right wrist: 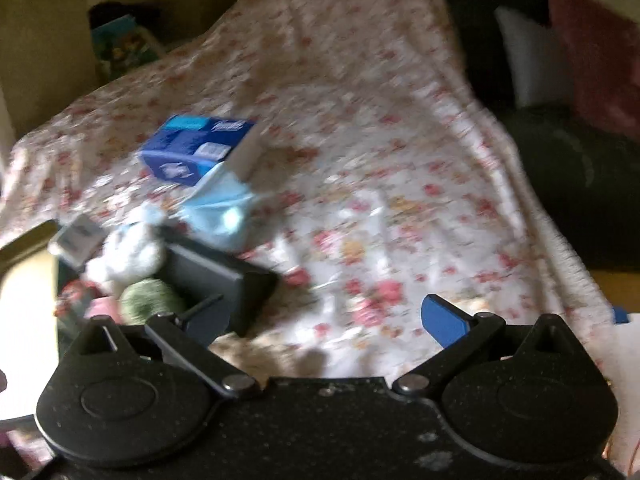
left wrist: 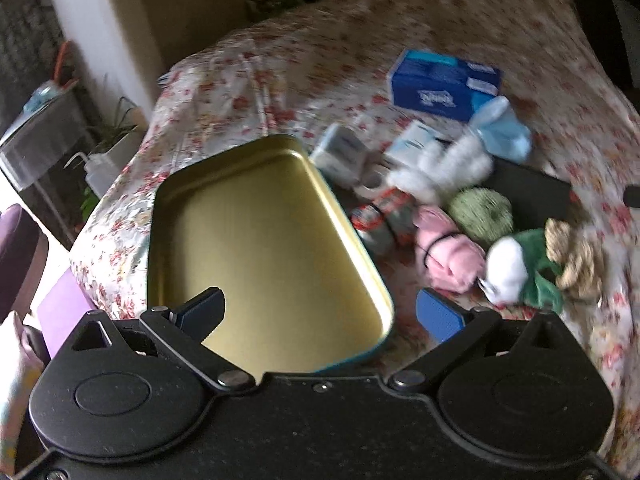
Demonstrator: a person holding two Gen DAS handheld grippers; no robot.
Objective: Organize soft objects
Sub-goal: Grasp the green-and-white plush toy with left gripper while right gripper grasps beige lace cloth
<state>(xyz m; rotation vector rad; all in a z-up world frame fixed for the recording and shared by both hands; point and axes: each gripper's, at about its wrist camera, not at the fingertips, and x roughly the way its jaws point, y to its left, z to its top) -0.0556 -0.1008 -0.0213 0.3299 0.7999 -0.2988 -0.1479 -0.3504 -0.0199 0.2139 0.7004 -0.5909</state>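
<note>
Landmark here is the gold tin (left wrist: 256, 240), sitting on a table under a flowery cloth (left wrist: 280, 72). It's a shallow rectangle with rounded corners and nothing inside it. Its long axis runs from the near edge away toward the far left, so it sits a bit skewed to the left wrist camera.

The left gripper (left wrist: 320, 314) hangs over the tin's near end with its jaws spread wide and nothing between them. One blue pad is over the tin floor, the other is off its right rim.

Just right of the tin is the pile of soft stuff. Closest to the rim is a red and grey roll (left wrist: 380, 220), then a pink bundle (left wrist: 448, 252) with a black band around it, long axis pointing away from the camera. Further right is a green yarn ball (left wrist: 482, 212), then a green and white plush (left wrist: 520, 268), then a tan knitted thing (left wrist: 576, 260).

Behind those, still right of the tin, are a white fluffy toy (left wrist: 444, 168), a light blue cloth (left wrist: 504, 128) and a blue tissue box (left wrist: 440, 84) farthest back. Everything's motion-blurred, so fine detail is a guess.

The right gripper (right wrist: 320, 320) is also spread wide and holding nothing, over bare cloth well right of the tin, with a black box (right wrist: 216, 280) by its left finger.
</note>
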